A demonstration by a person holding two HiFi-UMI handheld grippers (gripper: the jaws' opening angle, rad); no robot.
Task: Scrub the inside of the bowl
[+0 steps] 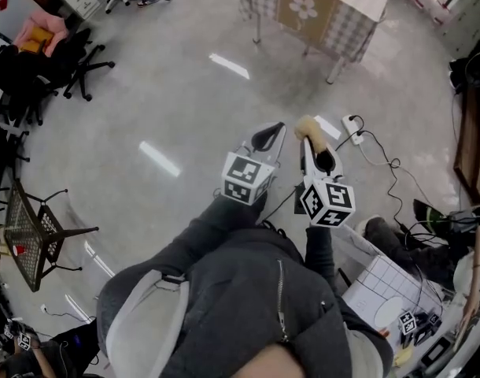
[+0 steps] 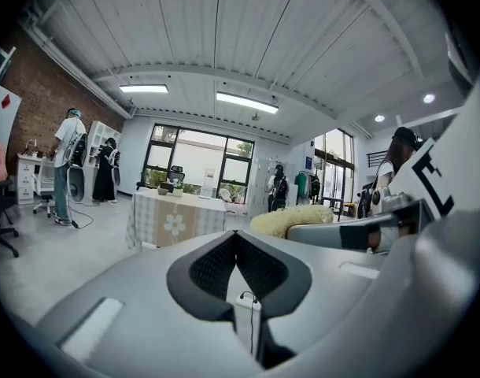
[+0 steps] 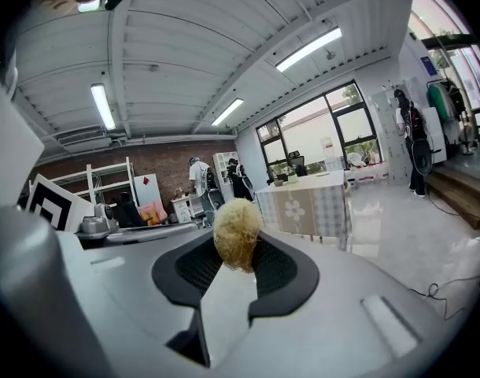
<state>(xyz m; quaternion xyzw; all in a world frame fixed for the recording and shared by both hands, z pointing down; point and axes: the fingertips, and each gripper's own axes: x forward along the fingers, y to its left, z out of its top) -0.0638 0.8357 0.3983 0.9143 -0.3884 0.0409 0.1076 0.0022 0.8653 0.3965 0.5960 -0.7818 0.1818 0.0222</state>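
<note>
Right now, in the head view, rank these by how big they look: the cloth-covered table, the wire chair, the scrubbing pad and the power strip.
1. the table, clearly largest
2. the wire chair
3. the scrubbing pad and the power strip look about alike; the pad is nearer the camera, so I leave them unranked.

Rough, fibrous scrubber (image 3: 237, 233); glossy, smooth floor (image 1: 185, 109); checked cloth table cover (image 1: 334, 22)
</note>
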